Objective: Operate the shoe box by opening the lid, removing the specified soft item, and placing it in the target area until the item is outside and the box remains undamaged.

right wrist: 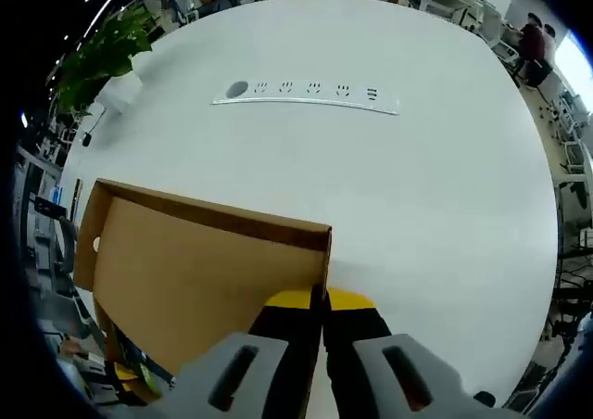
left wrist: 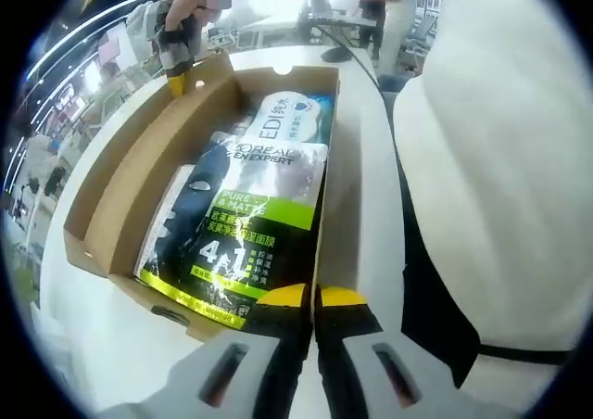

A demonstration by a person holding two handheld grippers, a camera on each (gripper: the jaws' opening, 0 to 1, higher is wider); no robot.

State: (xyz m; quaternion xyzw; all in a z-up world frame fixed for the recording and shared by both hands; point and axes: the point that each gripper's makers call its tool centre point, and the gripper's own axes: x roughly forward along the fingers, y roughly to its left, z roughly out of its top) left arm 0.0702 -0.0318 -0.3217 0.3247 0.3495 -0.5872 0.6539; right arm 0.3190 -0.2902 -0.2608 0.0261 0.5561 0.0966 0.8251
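Shoe box [left wrist: 111,196] sits open on white round surface [right wrist: 417,187] in an office room. Left gripper [left wrist: 313,297] jaws clenched at box edge; right gripper [right wrist: 324,298] jaws clamp the lid [right wrist: 204,271].

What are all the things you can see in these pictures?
Cardboard box: one, brown, open, on the table.
Box lid: one, brown, held up.
Packets: at least two, one dark and green, one white behind it, inside the box.
Table: one, white, round.
Power strip: one, white, set in the table.
Plant: one, green, at the table edge.
People: a few, far off.
Left claw: yellow tips, shut, at the box edge.
Right claw: yellow tips, shut on the lid edge.
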